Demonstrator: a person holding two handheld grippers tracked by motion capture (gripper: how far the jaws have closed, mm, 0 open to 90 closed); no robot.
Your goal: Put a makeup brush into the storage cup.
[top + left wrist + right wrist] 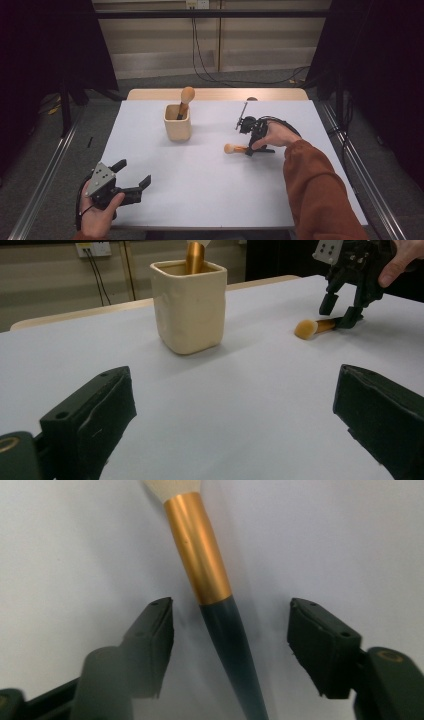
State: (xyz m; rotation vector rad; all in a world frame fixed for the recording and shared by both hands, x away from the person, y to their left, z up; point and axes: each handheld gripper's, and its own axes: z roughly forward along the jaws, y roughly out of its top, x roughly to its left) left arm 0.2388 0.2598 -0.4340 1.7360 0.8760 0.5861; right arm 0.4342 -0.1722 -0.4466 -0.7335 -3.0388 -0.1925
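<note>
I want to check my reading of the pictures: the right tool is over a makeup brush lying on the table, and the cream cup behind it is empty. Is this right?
Not quite: the cream cup is not empty. The high view shows another brush standing in it. The rest holds: the right tool is over the makeup brush lying on the table.

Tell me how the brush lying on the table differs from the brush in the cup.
The brush on the table lies flat, while the brush in the cup stands leaning in the cream cup. The brush on the table sits between the open jaws of the right hand-held gripper; the brush in the cup is untouched. Both have a gold ferrule and a pale bristle head.
</note>
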